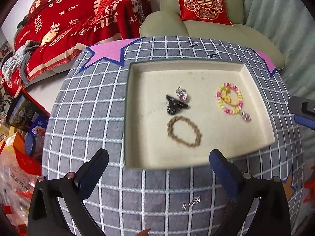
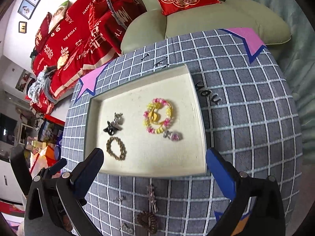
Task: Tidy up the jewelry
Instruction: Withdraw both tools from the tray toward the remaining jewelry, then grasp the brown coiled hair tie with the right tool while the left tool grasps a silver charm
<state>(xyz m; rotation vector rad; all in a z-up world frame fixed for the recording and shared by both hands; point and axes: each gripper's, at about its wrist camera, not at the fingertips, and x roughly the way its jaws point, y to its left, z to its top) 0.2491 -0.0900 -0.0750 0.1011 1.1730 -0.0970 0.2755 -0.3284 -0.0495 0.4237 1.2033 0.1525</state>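
Note:
A cream tray lies on the grey checked cloth. In it are a black hair clip, a brown bead bracelet, a pink and yellow bead bracelet around a yellow piece, and two small silver-pink pieces. Outside the tray, on the cloth, lie a small silver piece, a thin chain and a brown spiral hair tie. My left gripper and right gripper are open and empty, near the tray's front edge.
The cloth covers a round table with pink star prints. Behind stand a pale green sofa with a red cushion and a bed with a red cover. Boxes and bags clutter the floor at left.

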